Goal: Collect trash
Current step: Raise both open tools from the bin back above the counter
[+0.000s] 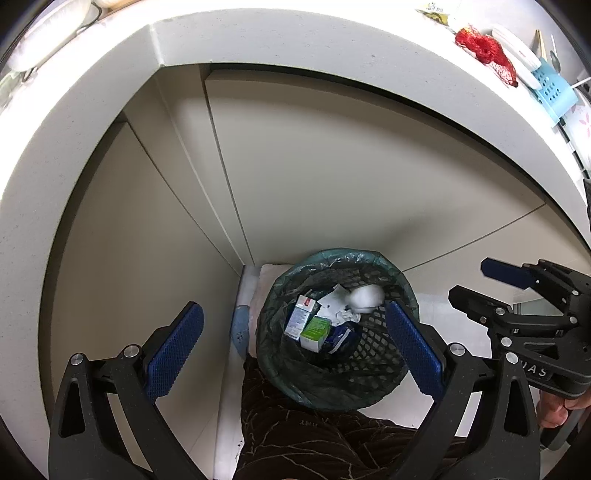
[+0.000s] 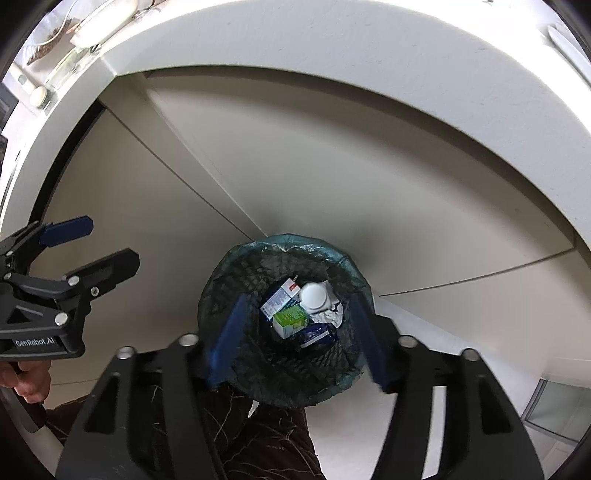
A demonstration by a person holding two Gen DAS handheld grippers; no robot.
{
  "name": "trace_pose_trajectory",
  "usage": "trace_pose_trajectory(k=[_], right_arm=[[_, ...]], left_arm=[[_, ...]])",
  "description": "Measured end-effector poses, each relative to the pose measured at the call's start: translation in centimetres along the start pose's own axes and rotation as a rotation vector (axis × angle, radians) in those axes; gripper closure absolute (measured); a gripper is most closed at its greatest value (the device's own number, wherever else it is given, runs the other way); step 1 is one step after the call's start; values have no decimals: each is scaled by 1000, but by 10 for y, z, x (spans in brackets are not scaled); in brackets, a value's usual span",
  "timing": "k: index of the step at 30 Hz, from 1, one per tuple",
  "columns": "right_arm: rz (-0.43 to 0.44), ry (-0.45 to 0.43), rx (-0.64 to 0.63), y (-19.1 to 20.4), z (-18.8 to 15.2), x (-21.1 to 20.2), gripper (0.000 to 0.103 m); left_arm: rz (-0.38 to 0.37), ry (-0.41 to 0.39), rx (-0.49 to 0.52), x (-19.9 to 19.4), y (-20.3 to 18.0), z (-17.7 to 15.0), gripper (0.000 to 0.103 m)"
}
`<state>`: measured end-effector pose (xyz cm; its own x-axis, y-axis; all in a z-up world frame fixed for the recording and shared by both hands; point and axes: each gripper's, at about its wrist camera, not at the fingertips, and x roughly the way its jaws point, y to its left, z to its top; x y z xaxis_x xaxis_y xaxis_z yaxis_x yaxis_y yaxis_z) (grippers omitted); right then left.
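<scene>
The trash bin [image 2: 284, 325] sits on the floor against the cabinet fronts [image 2: 295, 166], below the counter edge [image 1: 332, 66] — a dark mesh basket with a greenish liner, already holding a white round bottle [image 2: 314, 297], a green carton [image 2: 291, 319], a blue-white box [image 2: 279, 297] and crumpled paper [image 2: 328, 314]. We hold both grippers above it: right gripper [image 2: 295, 343] spread wide, nothing between its pads, directly over the opening; left gripper [image 1: 295, 347] also released and empty, offset to the bin's left. We judge a drop is just done. Next move calls for going back up to the counter — the red net bag [image 1: 484, 51] and wrapper [image 1: 437, 11] there look like remaining trash.
</scene>
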<state>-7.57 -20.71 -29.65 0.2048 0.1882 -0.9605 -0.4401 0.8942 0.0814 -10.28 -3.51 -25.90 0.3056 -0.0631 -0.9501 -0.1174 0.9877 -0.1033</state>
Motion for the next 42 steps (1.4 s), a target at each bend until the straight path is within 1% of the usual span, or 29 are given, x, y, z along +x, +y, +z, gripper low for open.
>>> trace_pose_trajectory(k=[2,3,5,7,10,13,16,18,21,25,30,31,34,36,42], right_arm=[[-8,-7,20,-7,-1,-3,34],[-15,-9,32,-10,0,-6,28],[-20,-20,54,-17,-2,-10,24],[-38,-29,76,-23,-3,-16,17],[-59,-49,97,-32,-2,-26,11],[-81,-71,107,-36,-2,-38,8],[-75,-91,137,-41,-1,-55,8],[-73,-97,150,-44,2,-67,8],[-94,-140,168,-50,5,-90,8],[-83,-176,202,-59,10,-115,8],[-87,-229,202,-63,18,-143,8],[-87,-235,202,-63,21,-155,8],[-98,-254,207,-66,26,-166,8],[-116,-252,215,-68,31,-171,8],[-133,-290,224,-72,42,-192,8]], left_arm=[[-6,3,8,0,-3,1,6],[-11,4,14,1,-4,1,6],[-21,6,27,-1,-10,2,7],[-31,-4,41,-7,-15,4,7],[-52,-25,54,-18,-22,8,7],[-58,-43,63,-33,-30,13,7],[-44,-57,74,-47,-36,20,8],[-53,-71,70,-57,-39,25,8],[-52,-84,70,-72,-44,32,8],[-65,-96,65,-90,-48,41,7],[-67,-107,67,-106,-54,49,7],[-63,-101,69,-108,-55,51,7],[-69,-95,68,-113,-57,57,7],[-89,-96,69,-116,-58,60,7],[-84,-122,78,-133,-58,74,7]])
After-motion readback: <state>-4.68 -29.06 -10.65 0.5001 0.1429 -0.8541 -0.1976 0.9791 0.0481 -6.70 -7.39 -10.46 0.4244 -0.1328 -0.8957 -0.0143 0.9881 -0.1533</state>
